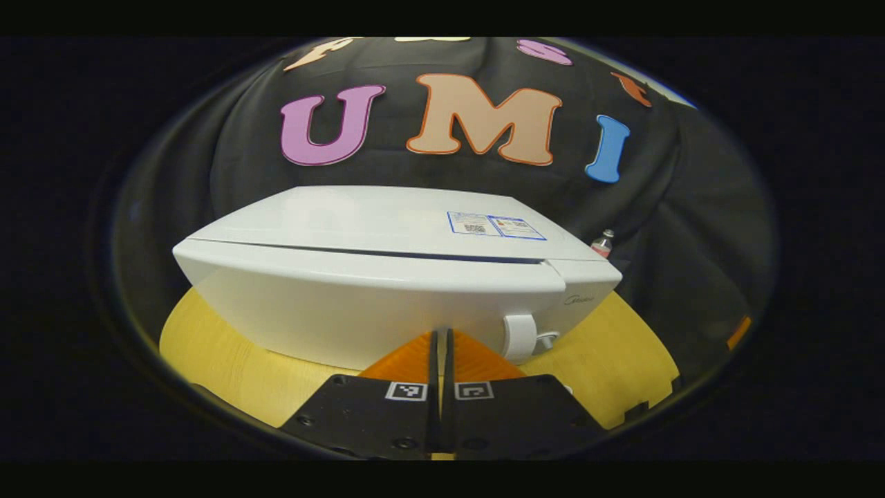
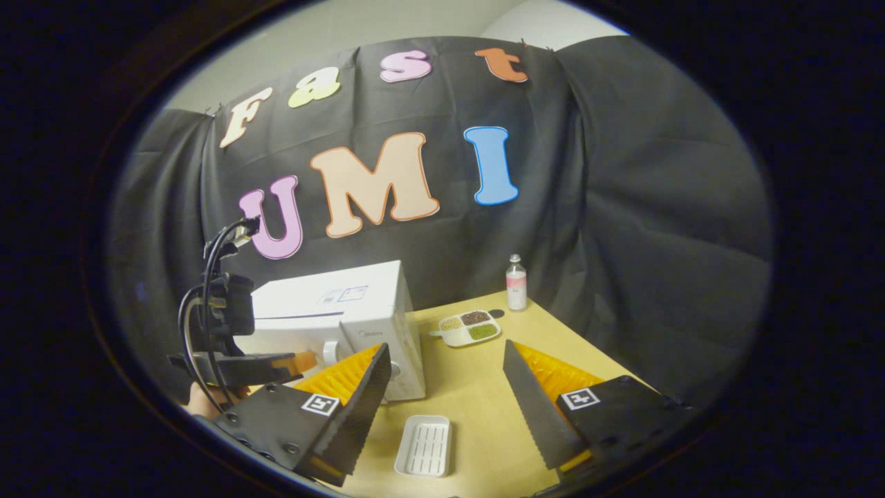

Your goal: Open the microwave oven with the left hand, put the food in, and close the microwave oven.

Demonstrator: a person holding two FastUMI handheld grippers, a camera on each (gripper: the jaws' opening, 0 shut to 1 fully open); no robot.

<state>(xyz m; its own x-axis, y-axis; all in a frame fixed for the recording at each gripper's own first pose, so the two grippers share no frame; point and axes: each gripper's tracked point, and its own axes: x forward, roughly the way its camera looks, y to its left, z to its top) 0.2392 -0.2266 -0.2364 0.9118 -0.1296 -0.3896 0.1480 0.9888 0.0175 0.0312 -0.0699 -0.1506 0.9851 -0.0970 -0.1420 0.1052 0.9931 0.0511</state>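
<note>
Two grippers are seen: the left gripper (image 1: pixel 442 346), fingers together, faces the closed microwave (image 1: pixel 387 290), whose stiff door handle (image 1: pixel 520 337), just right of the fingertips, is judged the grip point; the right gripper (image 2: pixel 442 387) is held apart.

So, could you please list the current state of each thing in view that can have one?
White box-shaped microwave oven: door closed.
Left hand-held gripper: shut, holding nothing, in front of the microwave door.
Right hand-held gripper: open, empty.
White three-compartment dish: filled with food, on the table.
White ribbed rectangular tray: empty.
Small clear plastic bottle: upright, capped.
</note>
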